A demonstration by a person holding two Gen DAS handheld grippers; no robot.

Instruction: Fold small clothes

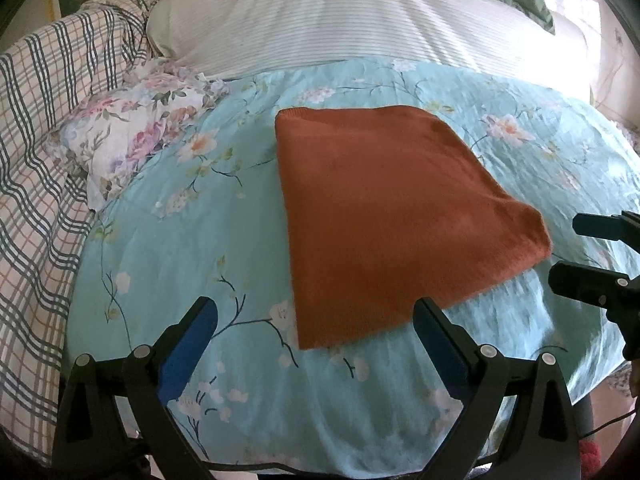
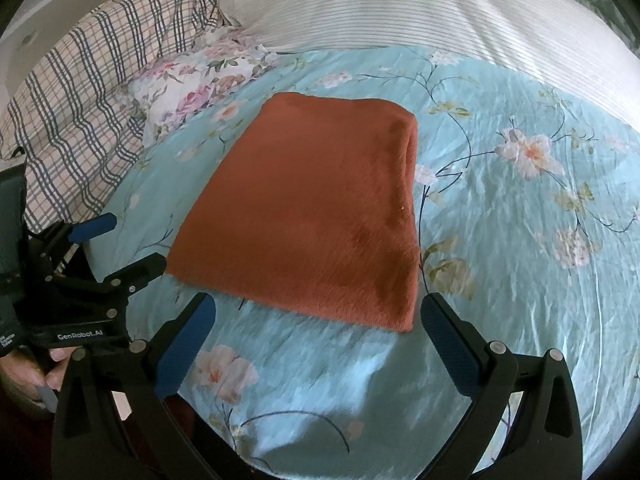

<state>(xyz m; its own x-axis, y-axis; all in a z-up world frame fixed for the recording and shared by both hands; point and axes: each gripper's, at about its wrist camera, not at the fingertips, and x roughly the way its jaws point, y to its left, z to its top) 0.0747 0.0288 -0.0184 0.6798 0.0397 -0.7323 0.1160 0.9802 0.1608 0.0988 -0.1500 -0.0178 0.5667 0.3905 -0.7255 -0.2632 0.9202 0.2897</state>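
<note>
A rust-orange knit garment (image 1: 392, 216) lies folded into a flat rectangle on the light blue floral bedspread (image 1: 180, 248). It also shows in the right wrist view (image 2: 312, 216). My left gripper (image 1: 316, 312) is open and empty, held just short of the garment's near edge. My right gripper (image 2: 318, 308) is open and empty, also just short of the near edge. Each gripper shows in the other's view: the right gripper (image 1: 568, 252) at the garment's right corner, the left gripper (image 2: 132, 244) at its left corner.
A floral pillow (image 1: 132, 132) lies left of the garment. A plaid blanket (image 1: 36, 160) is bunched along the left. A white striped cover (image 1: 340, 16) lies behind. The bed's front edge is close below my grippers.
</note>
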